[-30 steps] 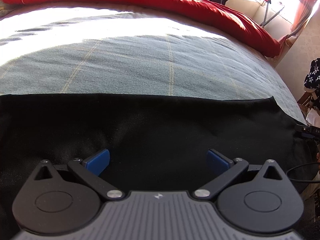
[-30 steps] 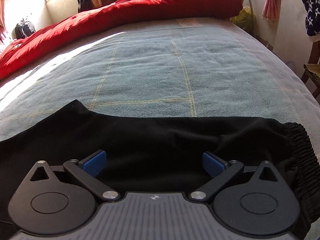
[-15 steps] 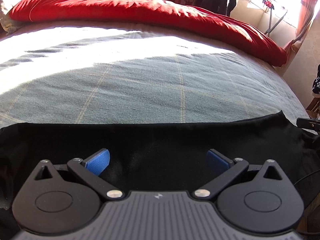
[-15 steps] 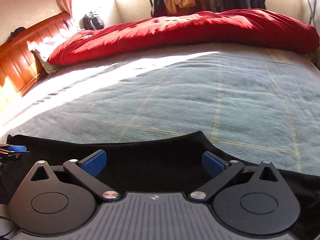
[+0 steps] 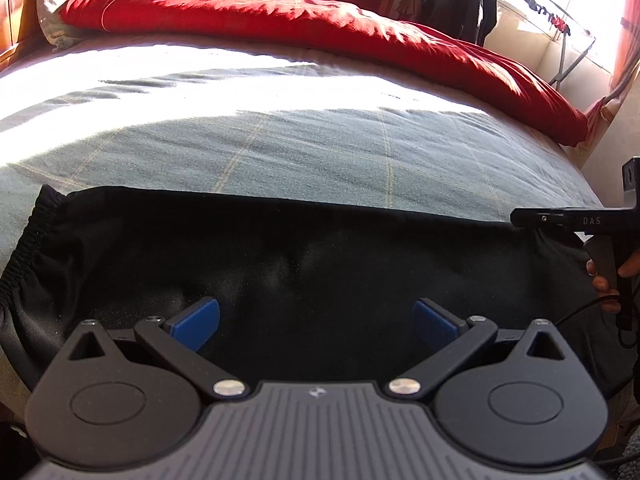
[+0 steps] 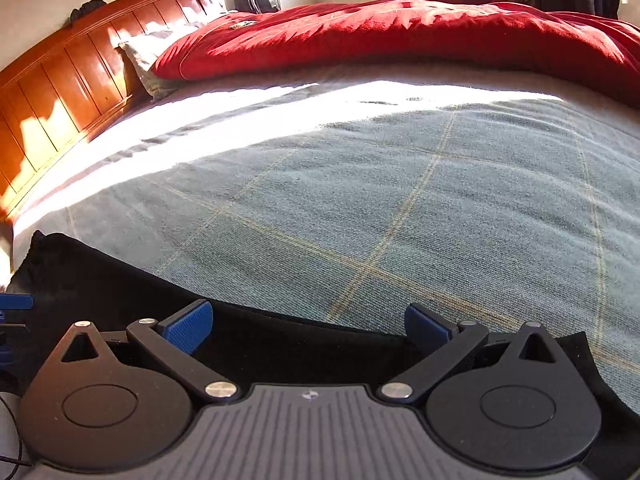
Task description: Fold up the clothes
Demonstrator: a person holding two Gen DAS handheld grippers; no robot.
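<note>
Black garment [image 5: 320, 256] flat on bed [image 5: 320, 148], right under both tools. Left gripper [image 5: 316, 322] spread wide, empty; right gripper [image 6: 308, 326] same. Fabric soft, limp, light, probably slippery. Best grab: elastic waistband [image 5: 24, 248], far left of left tool.

One piece of lettering can be read: the capitals "DAS", printed in pale grey on the black body of the right gripper [image 5: 576, 220] where it enters the left wrist view from the right edge. Whether the word is cut off by the frame cannot be told. A small pale emblem is stamped at the centre of each gripper's ribbed grey housing, in both views, but no letters can be made out in it. No other text, number or label is legible.
</note>
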